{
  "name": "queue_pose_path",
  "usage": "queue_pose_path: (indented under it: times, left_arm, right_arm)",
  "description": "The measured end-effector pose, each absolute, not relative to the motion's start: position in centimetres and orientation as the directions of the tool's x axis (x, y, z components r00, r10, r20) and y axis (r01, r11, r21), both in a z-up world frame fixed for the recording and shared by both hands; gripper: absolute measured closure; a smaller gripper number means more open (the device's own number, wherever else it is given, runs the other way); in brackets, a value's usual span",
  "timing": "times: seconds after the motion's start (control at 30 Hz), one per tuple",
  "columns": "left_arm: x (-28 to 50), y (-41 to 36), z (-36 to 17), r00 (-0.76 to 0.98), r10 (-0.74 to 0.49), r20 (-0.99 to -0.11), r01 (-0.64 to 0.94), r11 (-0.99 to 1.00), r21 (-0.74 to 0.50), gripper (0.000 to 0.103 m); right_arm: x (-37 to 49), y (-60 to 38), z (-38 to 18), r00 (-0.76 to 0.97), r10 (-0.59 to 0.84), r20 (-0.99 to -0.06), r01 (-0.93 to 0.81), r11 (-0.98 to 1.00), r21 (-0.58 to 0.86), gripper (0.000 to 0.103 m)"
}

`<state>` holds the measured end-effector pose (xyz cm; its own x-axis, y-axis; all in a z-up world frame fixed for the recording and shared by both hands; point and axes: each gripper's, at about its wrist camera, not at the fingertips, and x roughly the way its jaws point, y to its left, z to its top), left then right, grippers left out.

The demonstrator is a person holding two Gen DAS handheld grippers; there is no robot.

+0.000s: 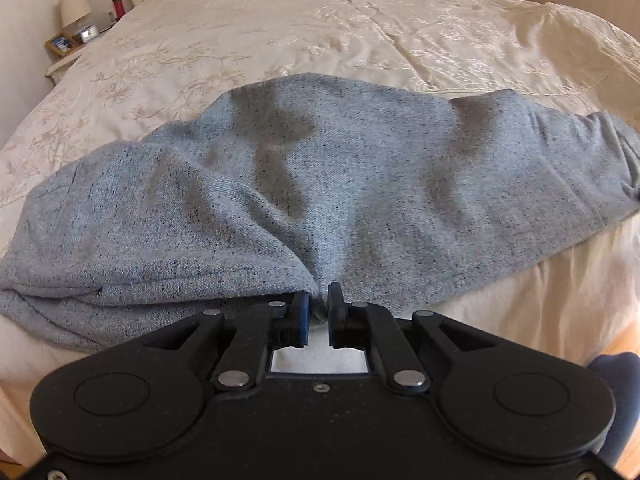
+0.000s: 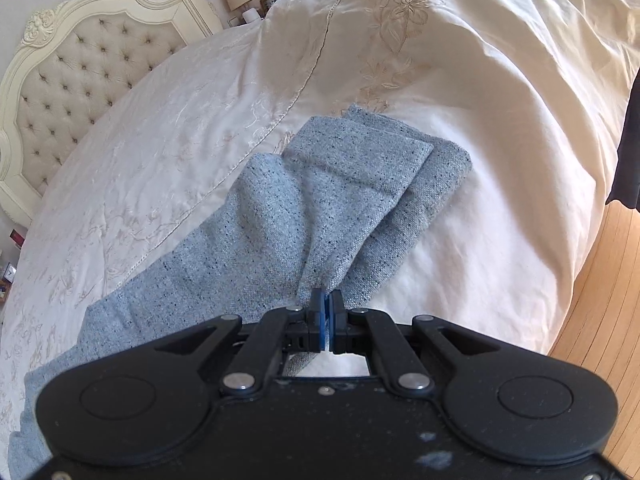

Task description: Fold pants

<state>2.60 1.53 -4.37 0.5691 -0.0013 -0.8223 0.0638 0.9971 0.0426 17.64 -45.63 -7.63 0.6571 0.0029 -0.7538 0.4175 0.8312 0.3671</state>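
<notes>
1. Left wrist view: the left gripper (image 1: 318, 303) pinches the near edge of grey pants (image 1: 320, 184) lying across the cream bedspread (image 1: 280, 32).
2. Right gripper (image 2: 328, 305) clamps the leg fabric near the cuffs (image 2: 380, 156).

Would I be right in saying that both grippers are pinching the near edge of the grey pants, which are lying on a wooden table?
Not quite: the grey pants lie on a bed with a cream bedspread, not a wooden table, as both wrist views show. The rest holds: the left gripper and the right gripper are each shut on the fabric's near edge.
</notes>
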Motion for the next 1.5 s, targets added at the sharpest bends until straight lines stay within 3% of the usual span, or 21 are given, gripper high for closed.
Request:
queue_pose_path:
  times: [0.3,0.43,0.53,0.6,0.8,0.87,0.97,1.13,1.3,1.5]
  left_arm:
    - [3.5,3.6,-1.7,0.54,-0.085,-0.838,0.068,0.996,-0.057,0.081]
    - [4.0,3.5,-5.6,0.375,-0.061,-0.925,0.036,0.998,-0.051,0.083]
    - [3.5,2.6,-7.7,0.22,-0.182,-0.958,0.089,0.982,-0.166,0.087]
    - [2.6,1.5,-6.9,0.228,-0.253,-0.94,0.161,0.962,-0.22,0.087]
    - [3.4,-1.8,-0.6,0.487,-0.365,-0.794,0.385,0.905,-0.18,0.085]
    - [5.4,-2.6,0.8,0.586,-0.35,-0.731,0.372,0.917,-0.141,0.081]
    - [9.5,-4.7,0.6,0.646,-0.287,-0.707,0.336,0.939,-0.074,0.081]
    - [15.6,-6.4,-2.4,0.566,-0.265,-0.781,0.284,0.952,-0.117,0.081]
    - [19.0,-8.1,-7.3,0.509,-0.143,-0.849,0.255,0.967,-0.01,0.081]
    - [19.6,-8.4,-9.0,0.481,-0.118,-0.869,0.235,0.972,-0.002,0.082]
  right_arm:
    - [17.1,-46.6,-8.7,0.642,0.039,-0.766,0.426,0.812,0.398,0.086]
    - [16.3,-47.8,-7.8,0.665,-0.003,-0.747,0.448,0.802,0.395,0.086]
    - [16.1,-48.5,-7.2,0.678,-0.013,-0.735,0.45,0.797,0.402,0.086]
    - [16.2,-48.6,-6.9,0.686,-0.017,-0.727,0.445,0.8,0.401,0.086]
    - [16.8,-49.8,-6.0,0.706,-0.061,-0.705,0.464,0.792,0.397,0.085]
    - [17.2,-50.5,-5.8,0.709,-0.081,-0.701,0.48,0.783,0.395,0.084]
    - [18.0,-51.6,-5.5,0.713,-0.096,-0.695,0.493,0.774,0.399,0.081]
    - [19.5,-52.4,-5.8,0.709,-0.096,-0.698,0.5,0.767,0.402,0.077]
    - [20.8,-52.5,-6.5,0.704,-0.081,-0.706,0.497,0.766,0.408,0.074]
    - [21.8,-53.1,-7.8,0.678,-0.072,-0.732,0.525,0.744,0.413,0.073]
